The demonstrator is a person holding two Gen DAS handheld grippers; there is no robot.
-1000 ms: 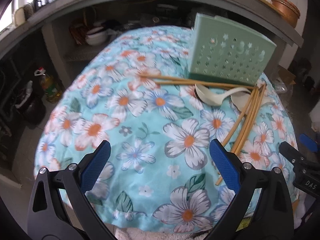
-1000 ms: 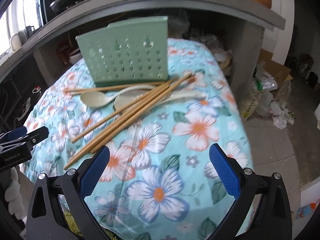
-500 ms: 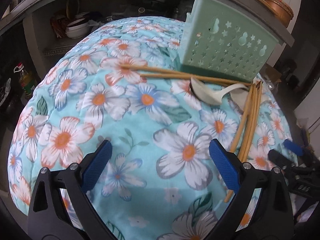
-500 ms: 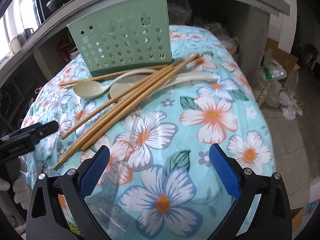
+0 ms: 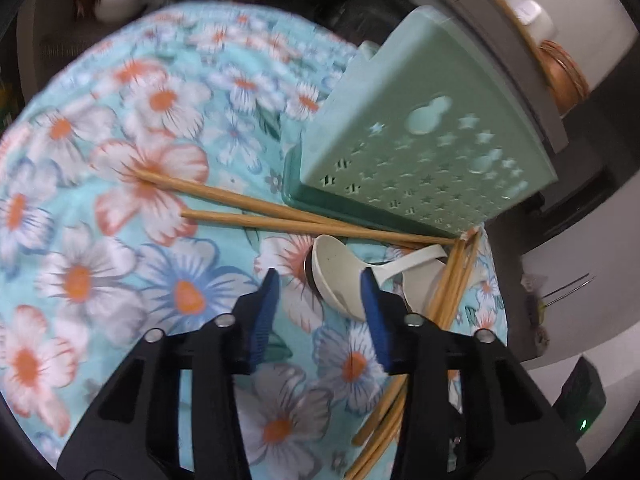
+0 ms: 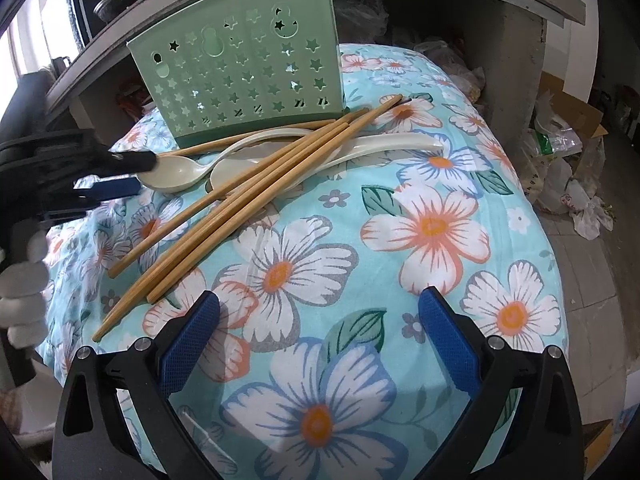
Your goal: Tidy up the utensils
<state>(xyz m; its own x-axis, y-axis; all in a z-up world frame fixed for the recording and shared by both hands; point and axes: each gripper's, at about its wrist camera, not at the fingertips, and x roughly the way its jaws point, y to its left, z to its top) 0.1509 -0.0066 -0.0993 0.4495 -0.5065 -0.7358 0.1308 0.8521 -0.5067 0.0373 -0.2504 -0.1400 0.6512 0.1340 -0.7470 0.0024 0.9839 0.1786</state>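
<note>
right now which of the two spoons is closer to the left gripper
The spoon whose bowl lies bare at the pile's left end, by the left gripper. The other spoon is crossed by the chopsticks.

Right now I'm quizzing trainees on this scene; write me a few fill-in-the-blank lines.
1. The holder is coloured ____.
2. The left gripper points at a ____.
3. Chopsticks lie across a cloth printed with ____.
4. The right gripper holds ____.

Missing: green; spoon; flowers; nothing
</note>
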